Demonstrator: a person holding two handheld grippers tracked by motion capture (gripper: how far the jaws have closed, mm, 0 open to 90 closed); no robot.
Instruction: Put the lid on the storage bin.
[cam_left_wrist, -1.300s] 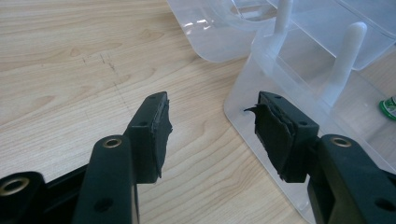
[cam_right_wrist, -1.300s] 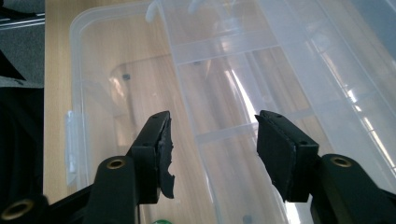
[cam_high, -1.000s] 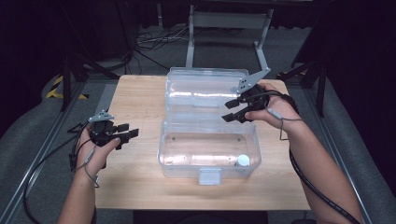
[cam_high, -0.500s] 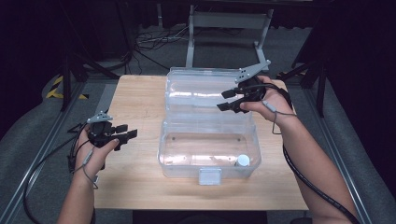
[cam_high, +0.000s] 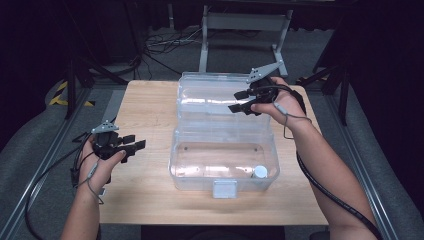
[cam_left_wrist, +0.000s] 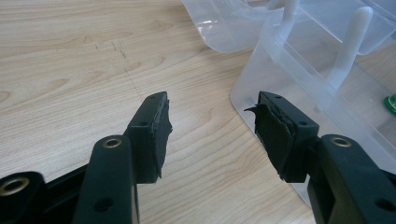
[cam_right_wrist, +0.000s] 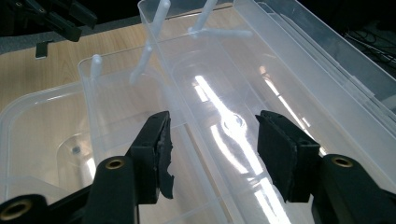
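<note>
A clear plastic box (cam_high: 197, 165) stands in the middle of the wooden table, its lid (cam_high: 210, 92) folded back flat on the far side. A small white-capped item (cam_high: 260, 171) lies in the box's near right corner. My right gripper (cam_high: 237, 101) hovers over the lid's right part, open, with nothing between its jaws; in the right gripper view (cam_right_wrist: 212, 128) the clear plastic (cam_right_wrist: 243, 93) lies under them. My left gripper (cam_high: 131, 146) hangs open and empty over bare wood left of the box; the left gripper view (cam_left_wrist: 212, 114) has the box's corner (cam_left_wrist: 243, 88) just to its right.
A grey latch (cam_high: 224, 189) sits on the box's front wall. White plastic posts (cam_right_wrist: 149, 46) rise inside the clear plastic. A bit of something green (cam_left_wrist: 391, 102) lies in the box. The table (cam_high: 145, 110) has bare wood left of the box; dark floor, cables and a metal stand lie beyond.
My right gripper has drifted a little toward the far left over the lid. The left hand and the box have stayed where they were.
</note>
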